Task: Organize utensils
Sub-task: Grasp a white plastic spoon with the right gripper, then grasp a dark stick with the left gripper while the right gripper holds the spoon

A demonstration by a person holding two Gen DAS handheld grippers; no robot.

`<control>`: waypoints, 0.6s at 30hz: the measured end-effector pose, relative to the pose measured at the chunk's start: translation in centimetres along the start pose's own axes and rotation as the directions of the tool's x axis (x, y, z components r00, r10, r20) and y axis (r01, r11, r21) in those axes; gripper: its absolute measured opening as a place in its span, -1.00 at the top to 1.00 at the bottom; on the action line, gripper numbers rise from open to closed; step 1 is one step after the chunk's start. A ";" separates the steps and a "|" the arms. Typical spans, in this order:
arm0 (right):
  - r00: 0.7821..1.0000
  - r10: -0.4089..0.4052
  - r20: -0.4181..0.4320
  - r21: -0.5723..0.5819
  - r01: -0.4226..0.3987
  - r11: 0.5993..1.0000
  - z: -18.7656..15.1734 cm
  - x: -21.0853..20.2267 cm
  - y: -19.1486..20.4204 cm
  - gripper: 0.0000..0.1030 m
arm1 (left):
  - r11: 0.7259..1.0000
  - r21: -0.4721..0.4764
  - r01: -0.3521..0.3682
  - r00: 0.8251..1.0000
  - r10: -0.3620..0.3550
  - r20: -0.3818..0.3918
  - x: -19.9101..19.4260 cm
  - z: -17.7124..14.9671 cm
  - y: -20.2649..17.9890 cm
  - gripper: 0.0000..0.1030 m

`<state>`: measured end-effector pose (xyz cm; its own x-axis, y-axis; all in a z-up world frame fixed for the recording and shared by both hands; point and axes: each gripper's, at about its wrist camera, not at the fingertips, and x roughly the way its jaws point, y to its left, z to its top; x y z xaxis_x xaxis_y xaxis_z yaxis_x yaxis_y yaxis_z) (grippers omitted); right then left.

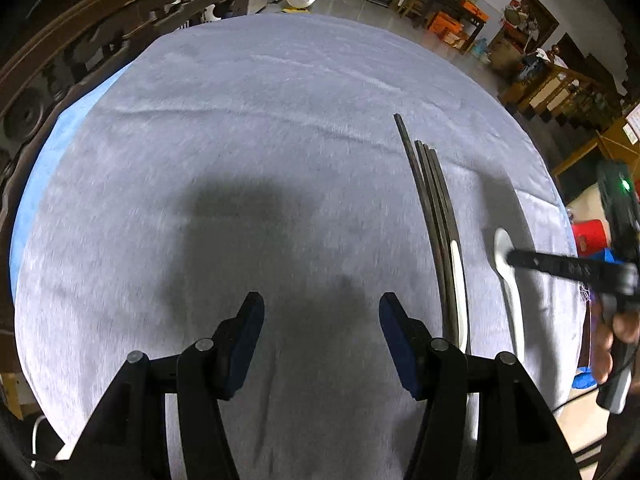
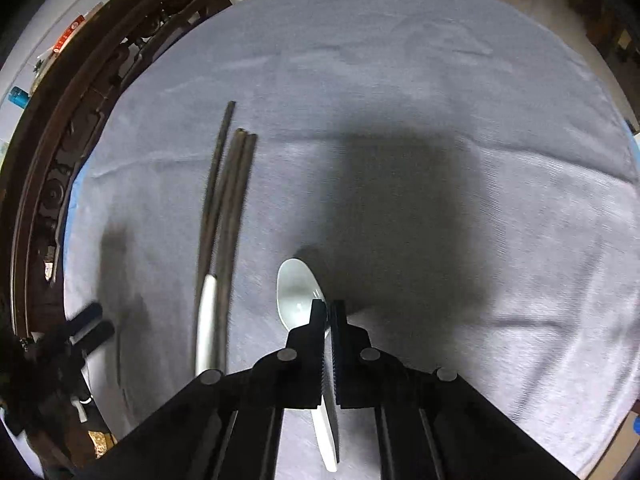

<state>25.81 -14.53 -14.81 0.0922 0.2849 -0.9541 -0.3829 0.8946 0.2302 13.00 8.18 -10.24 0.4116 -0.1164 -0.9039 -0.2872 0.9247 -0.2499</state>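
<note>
Nearest the left wrist camera, the left gripper (image 1: pixel 322 312) has its fingers spread with nothing between them, hanging over bare grey cloth (image 1: pixel 256 128) on the table. Just right of its right finger lie the chopsticks (image 1: pixel 430 200), dark sticks side by side; I count 3 far ends, maybe 4. A white spoon (image 1: pixel 460 304) lies among them, mostly covered. Further right lies a second white spoon (image 1: pixel 510 284), where the right gripper (image 1: pixel 512 258) comes in from the frame edge with a hand (image 1: pixel 616 336) behind it.

From the right wrist view, the left gripper (image 2: pixel 94 322) shows blurred at the far left. The chopsticks (image 2: pixel 226 200) and the half-hidden spoon (image 2: pixel 206 320) lie left of the right fingers. The right gripper (image 2: pixel 330 308) has its fingers pressed together on the neck of the second spoon (image 2: pixel 296 292): the bowl sticks out ahead of the tips and the handle runs back between the fingers.

Judging by this, the step in hand is picking up the loose spoon to set it with the other utensils. The next move calls for a clean lift and a shift to the left without knocking the chopsticks.

Whether the spoon is off the cloth cannot be told. Its neck is hidden by the fingers, and both views are blurred.
</note>
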 end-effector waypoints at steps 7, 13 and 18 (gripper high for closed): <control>1.000 -0.013 0.003 0.037 0.013 0.999 -2.0 -0.8 -3.5 0.93 | 0.999 0.002 0.035 0.996 -0.035 -0.076 2.0 3.2 -1.7 -0.18; 1.000 0.028 0.006 0.073 -0.029 0.997 -3.8 -0.6 -4.9 0.93 | 0.998 -0.044 0.034 0.980 -0.042 -0.196 4.8 7.3 -4.4 -0.17; 0.997 0.072 0.019 0.107 -0.073 0.992 -4.6 -0.5 -6.4 0.93 | 0.998 -0.042 -0.040 0.966 0.028 -0.259 7.2 10.6 -6.5 0.06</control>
<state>23.99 -22.00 -16.73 0.0817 0.3548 -0.9314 -0.2879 0.9031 0.3187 27.02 5.18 -11.45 0.1657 -0.1807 -0.9695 -0.3392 0.9126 -0.2280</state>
